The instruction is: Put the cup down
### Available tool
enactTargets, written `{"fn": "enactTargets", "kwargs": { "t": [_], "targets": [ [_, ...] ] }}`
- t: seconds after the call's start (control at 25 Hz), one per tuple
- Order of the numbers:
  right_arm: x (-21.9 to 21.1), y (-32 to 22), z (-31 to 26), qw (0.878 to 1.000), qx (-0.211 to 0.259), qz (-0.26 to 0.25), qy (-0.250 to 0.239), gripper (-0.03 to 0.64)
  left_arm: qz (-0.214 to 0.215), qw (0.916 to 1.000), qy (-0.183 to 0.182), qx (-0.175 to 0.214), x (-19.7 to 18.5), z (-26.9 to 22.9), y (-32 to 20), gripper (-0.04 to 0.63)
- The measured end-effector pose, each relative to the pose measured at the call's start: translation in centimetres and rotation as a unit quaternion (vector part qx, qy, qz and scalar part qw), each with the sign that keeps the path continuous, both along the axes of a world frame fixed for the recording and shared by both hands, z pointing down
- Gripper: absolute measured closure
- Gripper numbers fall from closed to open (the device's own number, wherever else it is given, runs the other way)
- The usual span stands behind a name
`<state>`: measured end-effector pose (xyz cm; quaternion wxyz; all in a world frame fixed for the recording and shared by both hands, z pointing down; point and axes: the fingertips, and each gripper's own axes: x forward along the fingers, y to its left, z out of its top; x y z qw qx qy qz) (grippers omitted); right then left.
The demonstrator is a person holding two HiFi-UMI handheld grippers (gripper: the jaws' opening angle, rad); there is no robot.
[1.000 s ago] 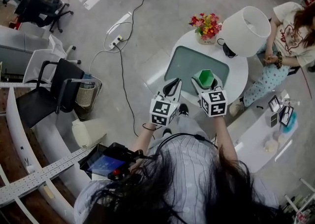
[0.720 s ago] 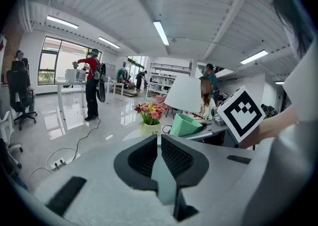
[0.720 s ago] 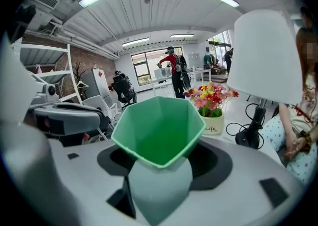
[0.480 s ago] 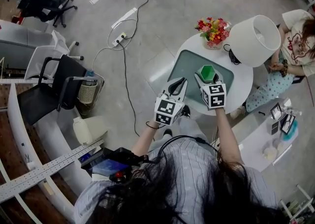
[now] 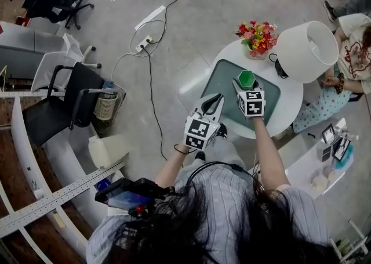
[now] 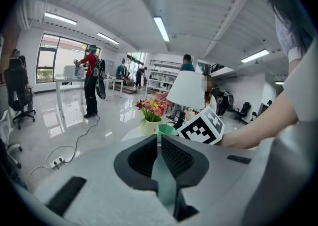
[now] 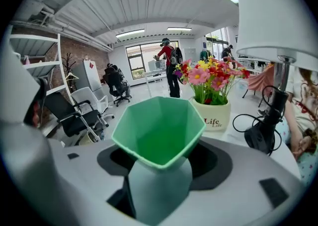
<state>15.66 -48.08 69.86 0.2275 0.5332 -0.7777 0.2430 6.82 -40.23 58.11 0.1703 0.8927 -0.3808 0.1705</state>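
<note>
- Jaws of the left gripper (image 5: 212, 103) sit drawn together on nothing. It idles over the 7 o'clock edge of the green mat (image 5: 223, 77), and we judge it has no part in this move.
- Cup (image 5: 246, 78): green and faceted, upright with its mouth up and its long axis vertical. It is over the mat, at 2 o'clock from the left gripper, and we cannot tell whether its base touches.
- Right gripper (image 5: 246, 86): clamped on the cup's lower body, so we judge the set-down goes straight down from this hand.
- Flower pot (image 5: 255, 51) stands near the cup at 12 o'clock, and the lamp (image 5: 306, 51) at 2 o'clock.
</note>
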Motion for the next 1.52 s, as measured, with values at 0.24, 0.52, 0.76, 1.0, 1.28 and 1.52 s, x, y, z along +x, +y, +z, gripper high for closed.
{"fn": "enactTargets", "kwargs": {
  "t": [0.24, 0.52, 0.76, 1.0, 1.28, 1.52],
  "targets": [
    [-0.5, -1.0, 2.1, 1.000, -0.012, -0.010, 0.012, 0.302, -0.015, 0.9998, 0.001, -0.011, -1.1, 0.7, -0.3, 0.568],
    [-0.7, -1.4, 3.6, 1.000, -0.025, -0.010, 0.012, 0.302, -0.027, 0.9995, -0.006, -0.014, -2.2, 1.0, -0.7, 0.568],
    [-0.6, -1.4, 4.2, 0.999, -0.027, -0.010, 0.017, 0.302, -0.029, 0.9994, -0.007, -0.016, -2.4, 1.1, -0.5, 0.568],
    [-1.2, -1.3, 4.5, 0.999, -0.029, -0.026, 0.019, 0.302, -0.032, 0.9993, -0.009, -0.018, -2.7, 1.2, -0.4, 0.568],
    [-1.4, -0.7, 5.1, 0.998, -0.045, -0.033, 0.021, 0.301, -0.033, 0.9992, -0.012, -0.019, -3.0, 1.3, 0.3, 0.568],
    [-0.6, -0.4, 5.4, 0.998, -0.058, -0.011, 0.023, 0.301, -0.030, 0.9993, -0.012, -0.020, -3.0, 1.3, 1.2, 0.568]
  ]
}}
